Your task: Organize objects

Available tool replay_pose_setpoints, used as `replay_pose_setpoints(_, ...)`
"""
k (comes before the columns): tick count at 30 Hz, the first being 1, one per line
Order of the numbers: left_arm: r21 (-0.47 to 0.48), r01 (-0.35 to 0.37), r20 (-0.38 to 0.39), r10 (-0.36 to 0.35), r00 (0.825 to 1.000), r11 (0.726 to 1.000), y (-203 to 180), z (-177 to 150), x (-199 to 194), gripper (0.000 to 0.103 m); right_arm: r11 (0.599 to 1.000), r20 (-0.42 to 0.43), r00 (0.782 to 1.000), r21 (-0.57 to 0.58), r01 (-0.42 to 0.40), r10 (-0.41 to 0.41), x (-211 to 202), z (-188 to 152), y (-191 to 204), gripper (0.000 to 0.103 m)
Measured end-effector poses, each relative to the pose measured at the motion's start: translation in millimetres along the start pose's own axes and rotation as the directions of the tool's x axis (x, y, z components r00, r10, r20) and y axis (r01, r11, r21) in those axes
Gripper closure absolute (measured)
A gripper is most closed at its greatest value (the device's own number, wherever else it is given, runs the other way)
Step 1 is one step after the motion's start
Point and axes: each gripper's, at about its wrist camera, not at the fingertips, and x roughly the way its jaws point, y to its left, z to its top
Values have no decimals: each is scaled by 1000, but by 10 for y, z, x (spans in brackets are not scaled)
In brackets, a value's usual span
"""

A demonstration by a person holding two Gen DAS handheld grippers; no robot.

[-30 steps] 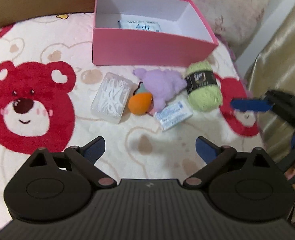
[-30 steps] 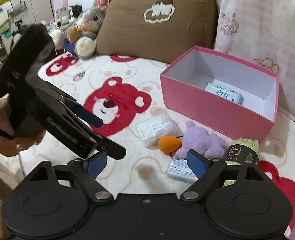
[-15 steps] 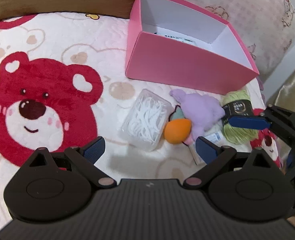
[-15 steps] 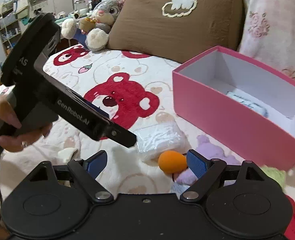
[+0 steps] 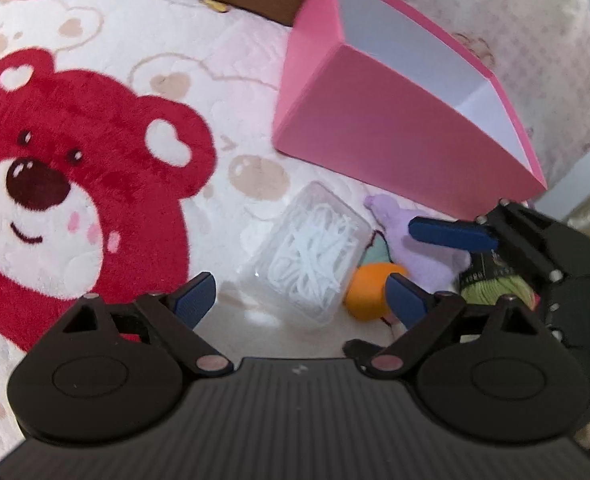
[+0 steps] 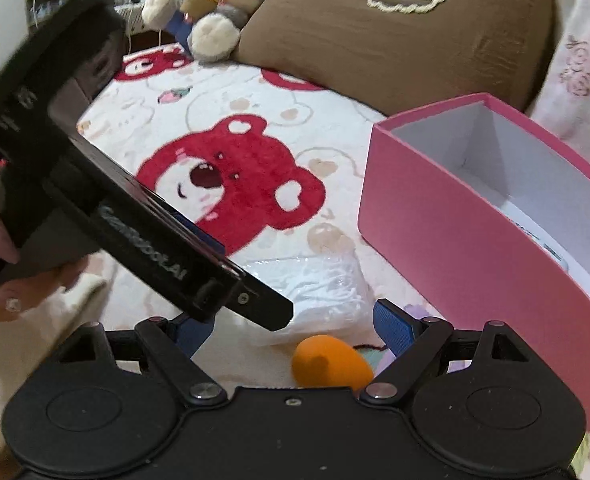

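Left tool [image 5: 299, 294] open, clear box of white picks [image 5: 309, 258] centred between its fingers. Right tool [image 6: 293, 326] open, orange sponge [image 6: 331, 366] low between its fingers.

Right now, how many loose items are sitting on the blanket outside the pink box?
4 visible: clear packet nearest the left tongs, orange egg-shaped toy beside it, purple plush behind that, green yarn partly behind the right tongs. More may be hidden there.
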Motion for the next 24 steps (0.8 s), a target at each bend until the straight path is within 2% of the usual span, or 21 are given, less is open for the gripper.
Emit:
replay_pose_setpoints(3, -30, 8, 12, -8, 1000, 1000, 21, 26, -5, 13, 989, -10, 999, -140, 39, -41, 138, -9, 97, 14)
replay_pose_setpoints(5, -23, 3, 17, -3, 1000, 1000, 18, 44, 1, 20, 983, -1, 999, -180, 33, -34, 185, -30, 123, 14)
replay_pose_setpoints(6, -28, -3, 14, 3, 1000, 1000, 26, 56, 17, 27, 983, -9, 1000, -179, 28, -30, 224, -29, 111, 14)
replay_pose_setpoints(8, -55, -1, -8, 0, 1000, 998, 62, 67, 53, 35, 986, -24, 999, -166, 19, -24, 289, -32, 72, 14)
replay_pose_setpoints(13, -111, 15, -29, -18, 999, 994, 144, 46, 127, 42, 991, -10, 1000, -134, -19, 18, 296, -49, -17, 11)
replay_pose_setpoints(16, -109, 22, -25, -24, 999, 994, 149, 41, 155, 55, 989, -32, 999, -140, -47, 43, 331, -52, -39, 10)
replay_pose_setpoints(24, -196, 61, -39, -70, 997, 979, 267, 54, 206, 58, 993, -69, 992, -45, -110, 107, 388, -19, -173, 10)
